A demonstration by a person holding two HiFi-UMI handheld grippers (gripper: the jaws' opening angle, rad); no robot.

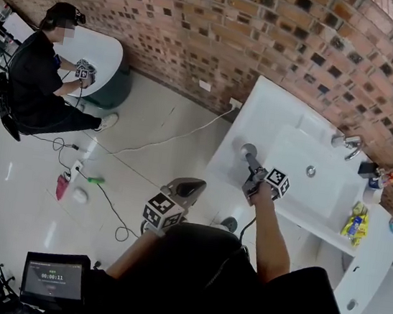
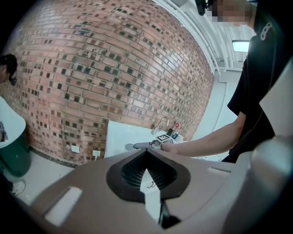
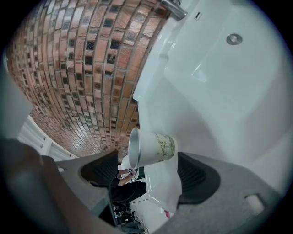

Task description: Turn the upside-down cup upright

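A white cup with a green print (image 3: 153, 147) stands on the left end of the white counter (image 1: 257, 110), base on the surface and mouth facing away from it. From above, in the head view, the cup (image 1: 248, 151) shows as a grey round. My right gripper (image 3: 147, 159) is rolled on its side and open. The cup sits in the wide gap just past its tips, and I see no pad pressing it. In the head view the right gripper (image 1: 251, 163) points at the cup. My left gripper (image 1: 182, 186) hangs off the counter's near side, shut and empty, also seen as the left gripper (image 2: 146, 154).
A sink basin (image 1: 310, 172) with a faucet (image 1: 348, 143) lies right of the cup. Small bottles (image 1: 354, 223) stand at the counter's right end. A brick wall (image 1: 223, 18) runs behind. Another person (image 1: 37, 79) sits at a round table (image 1: 102, 51); cables cross the floor.
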